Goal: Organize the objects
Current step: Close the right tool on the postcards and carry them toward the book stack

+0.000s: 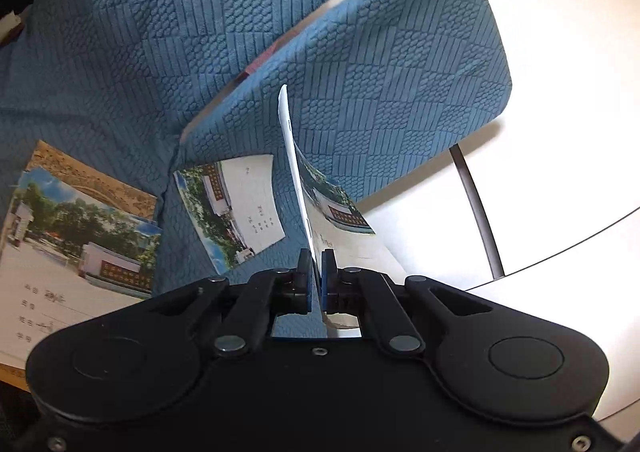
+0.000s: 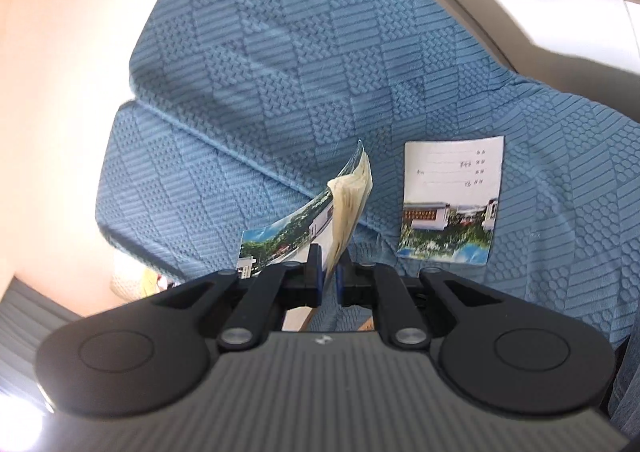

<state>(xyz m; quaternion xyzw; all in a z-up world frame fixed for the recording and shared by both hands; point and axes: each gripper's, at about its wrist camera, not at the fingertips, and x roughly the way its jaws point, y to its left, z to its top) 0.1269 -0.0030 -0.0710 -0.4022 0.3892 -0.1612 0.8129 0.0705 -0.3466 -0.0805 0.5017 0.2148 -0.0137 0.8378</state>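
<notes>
My left gripper point(image 1: 316, 256) is shut on a thin exercise book point(image 1: 296, 172) with a photo cover, held on edge above the blue sofa seat. Another such book point(image 1: 234, 204) lies flat on the seat just left of it. A pile of books point(image 1: 72, 236) lies at the far left. My right gripper point(image 2: 329, 256) is shut on a yellowish-paged book point(image 2: 350, 200), which bends upward; a photo-cover book point(image 2: 280, 240) lies behind it. One more book point(image 2: 452, 200) lies flat on the seat to the right.
The sofa point(image 1: 160, 32) has a textured blue cover and a padded armrest point(image 1: 380, 72). A light floor point(image 1: 560, 132) and a dark chair leg point(image 1: 478, 212) lie to the right in the left wrist view. A pale wall point(image 2: 52, 92) is left in the right wrist view.
</notes>
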